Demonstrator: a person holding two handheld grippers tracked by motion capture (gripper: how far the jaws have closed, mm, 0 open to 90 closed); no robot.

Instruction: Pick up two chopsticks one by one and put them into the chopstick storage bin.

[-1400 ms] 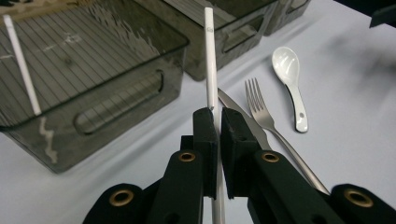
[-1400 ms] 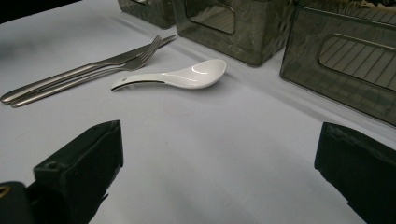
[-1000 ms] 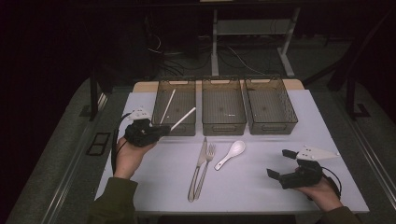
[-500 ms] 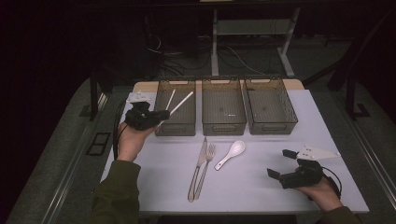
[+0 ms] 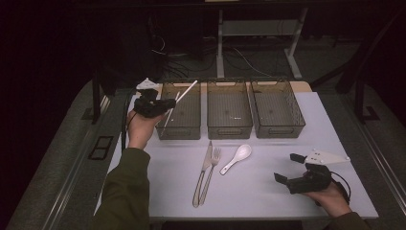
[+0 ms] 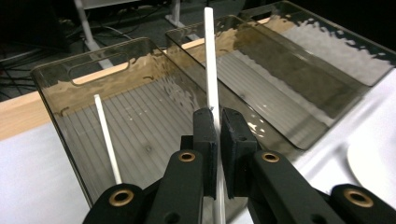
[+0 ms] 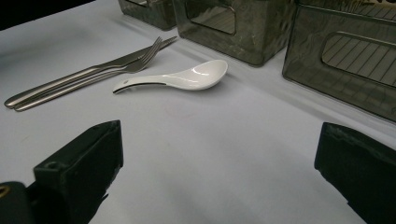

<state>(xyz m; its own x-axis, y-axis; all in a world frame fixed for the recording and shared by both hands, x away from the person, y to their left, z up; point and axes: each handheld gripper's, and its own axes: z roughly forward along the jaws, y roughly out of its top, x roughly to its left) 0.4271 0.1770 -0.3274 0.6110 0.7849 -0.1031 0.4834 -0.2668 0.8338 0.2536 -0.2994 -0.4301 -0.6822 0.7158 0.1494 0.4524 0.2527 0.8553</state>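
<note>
Pinching a thin white chopstick [image 6: 211, 74] over the ribbed smoky bin [image 6: 88, 84], left tool [image 6: 217, 122] clamped, right tool [image 7: 219, 172] wide open, empty.

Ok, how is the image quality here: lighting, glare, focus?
High view: dim, surroundings black, only the white table lit. Left gripper view: sharp on the thin white chopstick, wavy reflections on the smoky clear plastic bins. Right gripper view: near jaws soft, glossy white ceramic spoon glints.
</note>
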